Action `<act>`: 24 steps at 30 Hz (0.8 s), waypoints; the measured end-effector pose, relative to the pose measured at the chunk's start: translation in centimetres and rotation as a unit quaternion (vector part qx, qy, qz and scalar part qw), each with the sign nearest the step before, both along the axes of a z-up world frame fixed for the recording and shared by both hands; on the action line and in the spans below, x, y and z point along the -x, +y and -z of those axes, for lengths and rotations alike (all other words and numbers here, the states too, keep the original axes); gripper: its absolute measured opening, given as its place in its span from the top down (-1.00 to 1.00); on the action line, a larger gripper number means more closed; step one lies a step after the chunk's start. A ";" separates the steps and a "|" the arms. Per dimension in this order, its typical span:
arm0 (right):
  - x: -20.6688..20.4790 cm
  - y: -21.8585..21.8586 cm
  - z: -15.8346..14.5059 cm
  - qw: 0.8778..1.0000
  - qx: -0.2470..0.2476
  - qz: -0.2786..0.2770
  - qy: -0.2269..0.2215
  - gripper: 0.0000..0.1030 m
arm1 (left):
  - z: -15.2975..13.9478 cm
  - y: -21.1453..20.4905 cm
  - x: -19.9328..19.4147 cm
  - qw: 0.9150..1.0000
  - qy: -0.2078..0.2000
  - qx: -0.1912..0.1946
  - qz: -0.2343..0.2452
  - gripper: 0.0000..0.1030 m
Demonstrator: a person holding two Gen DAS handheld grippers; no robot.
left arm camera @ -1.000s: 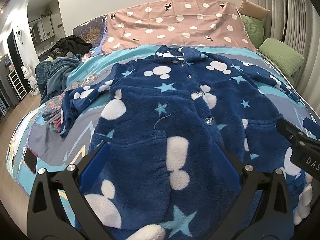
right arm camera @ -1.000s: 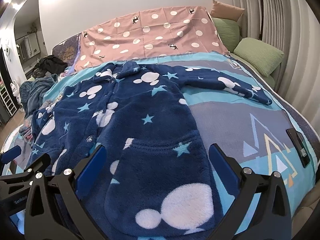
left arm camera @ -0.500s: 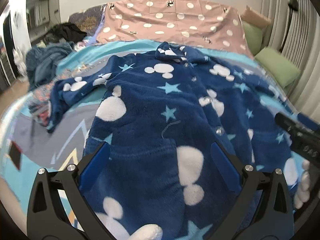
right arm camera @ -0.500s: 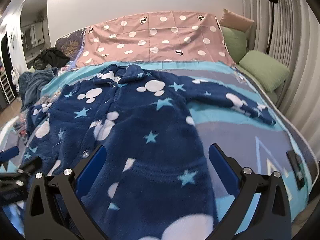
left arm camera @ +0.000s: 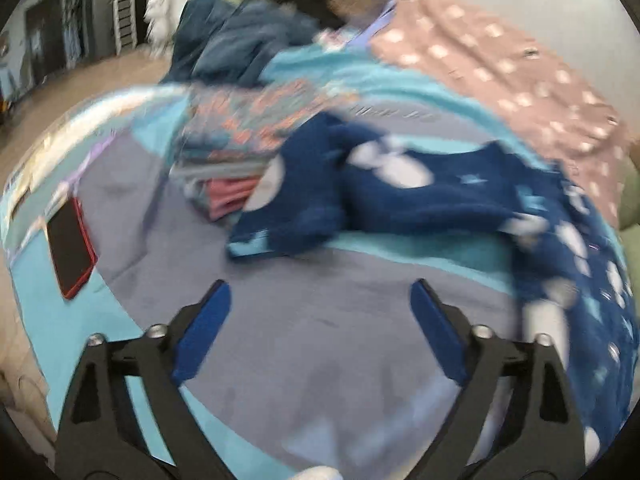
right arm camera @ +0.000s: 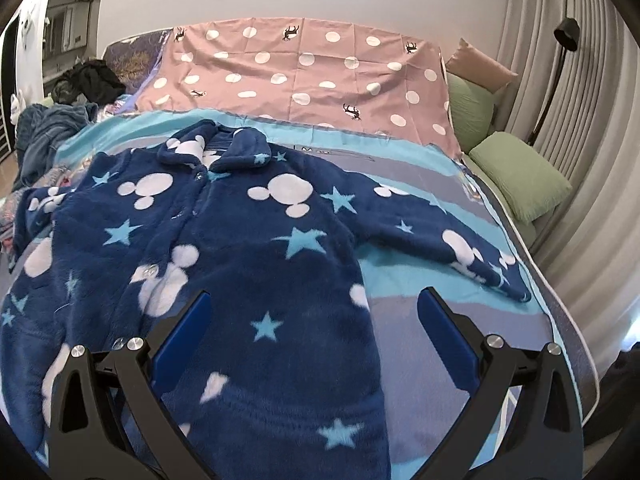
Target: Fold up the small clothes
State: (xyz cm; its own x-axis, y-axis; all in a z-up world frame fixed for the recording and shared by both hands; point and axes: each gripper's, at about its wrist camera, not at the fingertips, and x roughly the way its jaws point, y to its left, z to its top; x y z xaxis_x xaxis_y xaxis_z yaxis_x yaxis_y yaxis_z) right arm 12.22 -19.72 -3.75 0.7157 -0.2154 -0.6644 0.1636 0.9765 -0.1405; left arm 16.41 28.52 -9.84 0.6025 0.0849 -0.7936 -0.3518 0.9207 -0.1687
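The fluffy blue pajama top [right arm camera: 224,248] lay flat on the bed [right arm camera: 448,312], buttons up, with its collar toward the pink dotted sheet [right arm camera: 304,68]. A second before, the left gripper [left arm camera: 320,320] had looked straight down the front of the top. Now it had swung off to the side of the top, and its picture was blurry from the fast move. In front of it was the top's left sleeve [left arm camera: 360,192], lying bent on the bed beside a small stack of folded clothes [left arm camera: 240,148]. A red phone [left arm camera: 72,248] lay further out from the sleeve. The left gripper's jaws were spread wide but were closing a little, with only bare bed cover between them.

The right gripper [right arm camera: 316,332] had slid up along the top toward the collar. Its jaws were spread wide over the right edge of the top, and they pinched nothing.

No fold was made yet. It looked like the left sleeve would be grabbed first and laid over the top.
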 end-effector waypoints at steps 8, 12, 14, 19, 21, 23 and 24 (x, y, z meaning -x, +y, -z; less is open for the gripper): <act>-3.0 2.7 1.4 0.999 0.006 -0.035 0.025 -0.97 | 3.1 2.0 -5.7 1.000 0.030 -0.006 -0.006 -0.53; -3.3 2.9 1.6 0.999 0.001 -0.037 0.026 -0.97 | 4.4 2.8 -7.5 0.999 0.050 0.003 -0.011 0.03; -3.4 2.6 1.7 0.999 -0.007 -0.032 0.027 -0.97 | 4.7 3.0 -8.1 0.998 0.057 0.004 -0.012 0.28; -3.3 2.0 1.9 0.999 -0.022 -0.024 0.027 -0.97 | 3.9 2.9 -8.6 0.999 0.043 0.001 -0.005 0.74; -3.0 1.8 1.9 0.999 -0.024 -0.025 0.024 -0.97 | 3.1 2.7 -8.1 1.000 0.029 0.004 0.002 0.77; -2.7 1.6 1.7 0.999 -0.023 -0.025 0.021 -0.97 | 1.5 2.2 -7.8 1.000 0.010 0.008 0.020 0.78; -2.6 1.4 1.6 0.999 -0.023 -0.026 0.019 -0.97 | 0.5 1.8 -7.7 1.000 0.001 0.008 0.030 0.78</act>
